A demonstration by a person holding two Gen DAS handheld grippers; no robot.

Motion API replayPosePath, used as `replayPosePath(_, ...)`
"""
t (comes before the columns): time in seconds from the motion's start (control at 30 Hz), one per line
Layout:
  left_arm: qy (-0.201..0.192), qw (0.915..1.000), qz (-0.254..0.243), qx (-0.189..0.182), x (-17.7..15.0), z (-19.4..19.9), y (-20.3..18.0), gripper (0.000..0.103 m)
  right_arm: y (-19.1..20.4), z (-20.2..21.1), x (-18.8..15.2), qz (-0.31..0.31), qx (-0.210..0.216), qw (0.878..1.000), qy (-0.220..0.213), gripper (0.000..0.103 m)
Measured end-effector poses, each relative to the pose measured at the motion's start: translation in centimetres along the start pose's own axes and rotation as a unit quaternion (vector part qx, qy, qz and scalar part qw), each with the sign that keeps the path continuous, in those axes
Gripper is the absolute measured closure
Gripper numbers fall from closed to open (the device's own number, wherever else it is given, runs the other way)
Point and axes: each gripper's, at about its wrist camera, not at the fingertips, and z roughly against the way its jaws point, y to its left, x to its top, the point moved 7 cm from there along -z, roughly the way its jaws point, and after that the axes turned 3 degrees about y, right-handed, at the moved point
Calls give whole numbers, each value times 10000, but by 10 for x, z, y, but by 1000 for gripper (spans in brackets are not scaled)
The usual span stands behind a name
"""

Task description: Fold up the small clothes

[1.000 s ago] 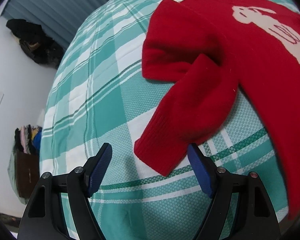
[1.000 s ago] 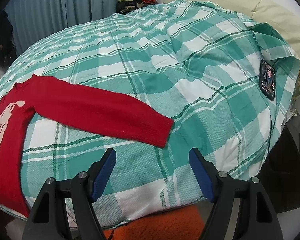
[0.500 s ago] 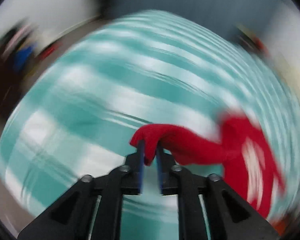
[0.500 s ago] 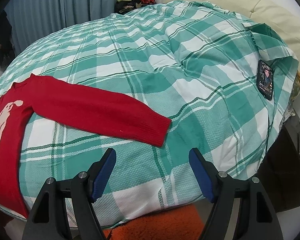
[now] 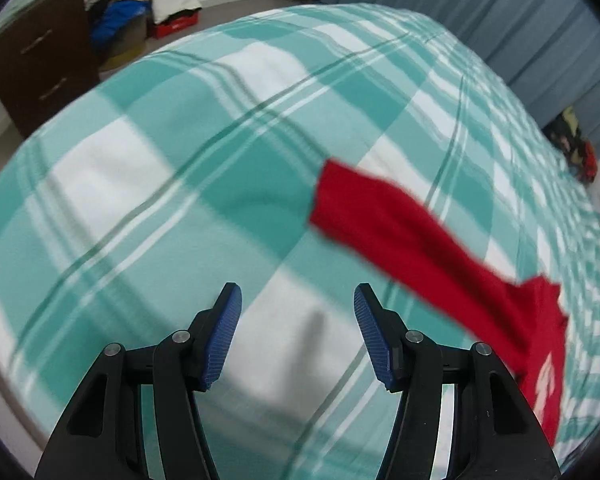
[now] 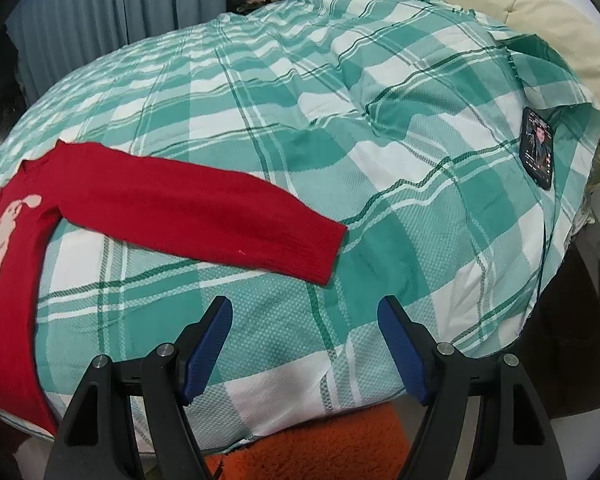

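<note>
Red knitted sweater [image 6: 148, 216] with a pale figure on the chest lies flat on the bed covered by a green and white checked sheet [image 6: 340, 128], both sleeves stretched out. I see my left hand-held gripper [image 5: 298, 336] wide and holding nothing, above the sheet near one sleeve. My right hand-held gripper [image 6: 305, 344] is also wide, just before the other cuff. A black phone [image 6: 537, 148] rests near the bed edge.
</note>
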Motion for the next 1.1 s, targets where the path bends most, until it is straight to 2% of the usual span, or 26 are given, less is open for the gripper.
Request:
replayPosePath(0.1,20,9997,202,105,24,-29,-5,41,4,-2,-2,122,-148,9998,71,28)
replayPosePath(0.2,70,9988,479,71,32,-51,-5,40,5,-5,-2,168,-252,9994,165,28)
replayPosePath(0.23,-26,9987,514,51,35,-53,-7,49,6,-6,-1,172,-266,9993,187,28)
replayPosePath(0.27,-77,9987,500,3,36,-54,-9,67,6,-7,0,179,-284,9992,212,28)
replayPosePath(0.3,49,9988,433,-211,35,-59,-15,96,7,-8,0,194,-310,9991,232,28)
replayPosePath(0.33,129,9986,420,-310,33,-59,-19,99,8,-9,1,221,-339,9989,253,28)
replayPosePath(0.4,-157,9996,227,-54,33,-42,-20,99,10,-11,2,269,-364,9986,281,28)
replayPosePath(0.5,-412,9979,494,60,17,-3,2,99,10,-11,2,281,-352,9986,273,28)
replayPosePath(0.53,-412,9970,610,243,12,5,14,99,9,-10,1,258,-342,9988,255,28)
replayPosePath(0.6,-300,9951,691,635,5,6,35,99,7,-10,2,216,-313,9990,237,28)
replayPosePath(0.67,-98,9957,534,752,0,-3,40,99,7,-11,1,177,-255,9992,247,28)
replayPosePath(0.7,139,9964,402,730,-2,-12,37,98,7,-12,1,175,-230,9992,266,28)
replayPosePath(0.73,285,9963,306,752,-4,-17,35,94,8,-12,1,185,-216,9992,279,28)
replayPosePath(0.8,197,9952,278,917,-2,-12,39,84,8,-9,0,200,-220,9993,231,28)
replayPosePath(0.83,90,9950,427,898,0,-5,44,79,7,-8,0,197,-229,9993,198,28)
replayPosePath(0.87,-28,9943,645,846,1,2,51,67,7,-6,-1,184,-245,9994,165,28)
replayPosePath(0.9,-130,9938,763,792,0,9,55,64,6,-5,-1,166,-259,9994,151,28)
replayPosePath(0.97,-380,9934,796,731,-4,21,55,64,4,-5,-1,122,-246,9995,144,28)
replayPosePath(1.03,-439,9973,416,407,-7,26,33,64,4,-4,0,119,-229,9996,122,28)
replayPosePath(1.1,-419,9985,-348,107,-11,24,-10,64,5,-6,1,104,-208,9996,150,28)
